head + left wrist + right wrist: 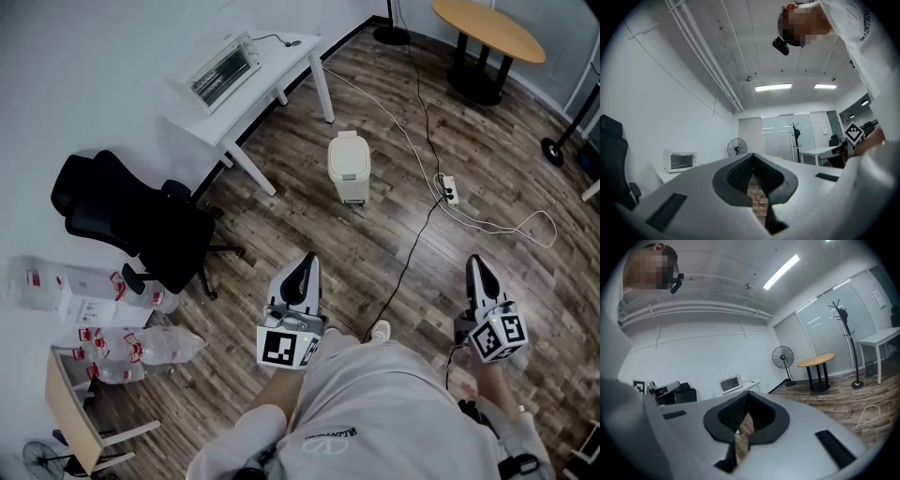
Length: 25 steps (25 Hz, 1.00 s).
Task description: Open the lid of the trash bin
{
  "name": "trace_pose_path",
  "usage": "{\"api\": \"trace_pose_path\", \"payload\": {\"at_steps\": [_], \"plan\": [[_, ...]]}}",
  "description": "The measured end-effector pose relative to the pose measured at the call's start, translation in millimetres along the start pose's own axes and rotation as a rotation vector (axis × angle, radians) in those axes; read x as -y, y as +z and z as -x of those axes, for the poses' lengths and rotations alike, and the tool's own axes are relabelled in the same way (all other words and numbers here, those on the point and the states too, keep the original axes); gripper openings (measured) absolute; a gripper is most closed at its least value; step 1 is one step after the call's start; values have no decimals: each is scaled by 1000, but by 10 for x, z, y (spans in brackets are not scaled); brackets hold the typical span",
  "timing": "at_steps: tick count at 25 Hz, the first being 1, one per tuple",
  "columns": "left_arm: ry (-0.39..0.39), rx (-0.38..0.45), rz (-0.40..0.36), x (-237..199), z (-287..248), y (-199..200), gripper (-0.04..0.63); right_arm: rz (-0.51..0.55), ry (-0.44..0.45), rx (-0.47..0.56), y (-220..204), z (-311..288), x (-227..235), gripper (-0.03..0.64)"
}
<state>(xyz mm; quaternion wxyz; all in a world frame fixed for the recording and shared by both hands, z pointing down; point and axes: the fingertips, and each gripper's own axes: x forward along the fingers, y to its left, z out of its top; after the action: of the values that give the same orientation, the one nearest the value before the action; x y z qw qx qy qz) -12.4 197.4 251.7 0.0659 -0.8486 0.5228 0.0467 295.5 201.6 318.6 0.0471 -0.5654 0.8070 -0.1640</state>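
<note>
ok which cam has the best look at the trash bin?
Head view. The trash bin stands in full on the wood floor near the white desk, lid down. The left gripper view and right gripper view show none of it: both look up at walls and ceiling.

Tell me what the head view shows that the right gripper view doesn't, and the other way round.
Only the head view shows the trash bin, lid down, standing on the floor ahead, and the packs of bottles by the wall. Only the right gripper view shows the standing fan, the coat stand and the ceiling light. Both show the round wooden table, the toaster oven on the white desk, and the plank floor.
</note>
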Motion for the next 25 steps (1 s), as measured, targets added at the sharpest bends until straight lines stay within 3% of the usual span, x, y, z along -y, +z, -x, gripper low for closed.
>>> {"api": "trace_pose_path", "payload": {"at_steps": [13,25], "plan": [[45,-23,39,-339,-149,-262,0,14,24,-57,-145,-450,-75,17],[9,-16,80,-1408,-749,-523,0,57,-32,-76,-61,-1507,-410,17]]}}
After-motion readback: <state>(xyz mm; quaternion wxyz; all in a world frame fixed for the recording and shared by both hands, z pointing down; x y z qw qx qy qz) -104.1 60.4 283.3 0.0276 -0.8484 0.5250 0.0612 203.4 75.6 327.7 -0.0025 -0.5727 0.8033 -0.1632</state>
